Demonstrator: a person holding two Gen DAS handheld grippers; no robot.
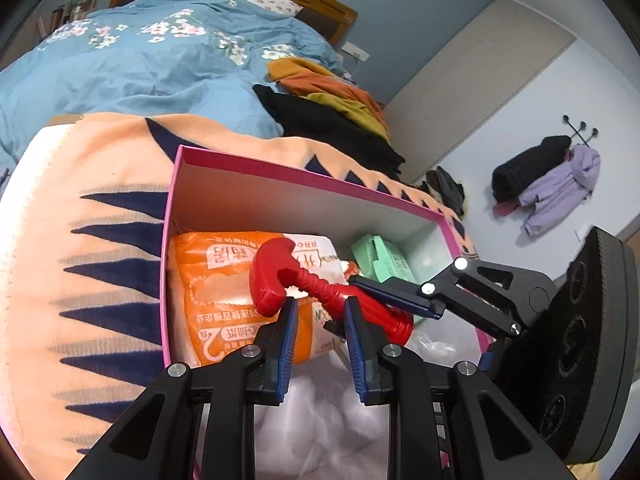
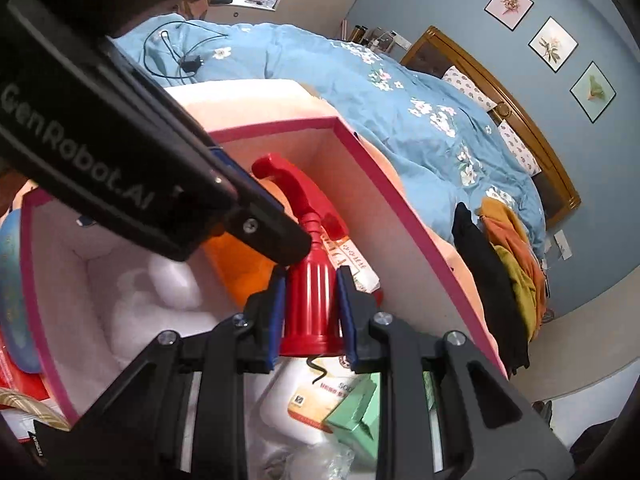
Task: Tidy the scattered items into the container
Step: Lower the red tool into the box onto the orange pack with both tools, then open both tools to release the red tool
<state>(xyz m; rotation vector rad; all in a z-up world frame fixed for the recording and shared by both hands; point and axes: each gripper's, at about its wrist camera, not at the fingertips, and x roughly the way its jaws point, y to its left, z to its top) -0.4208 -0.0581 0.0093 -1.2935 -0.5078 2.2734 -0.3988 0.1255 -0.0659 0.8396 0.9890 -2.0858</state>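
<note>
While the right gripper (image 2: 310, 316) is clamped on the base of the red toy (image 2: 310, 300) inside the pink box (image 2: 400, 216), the left gripper (image 1: 320, 320) sits with fingers apart around its neck, so I'd guess release comes next.

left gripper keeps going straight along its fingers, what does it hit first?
Probably the red toy hammer, whose neck sits just ahead between the left gripper fingers; the orange packet lies beyond. Depth is uncertain.
</note>
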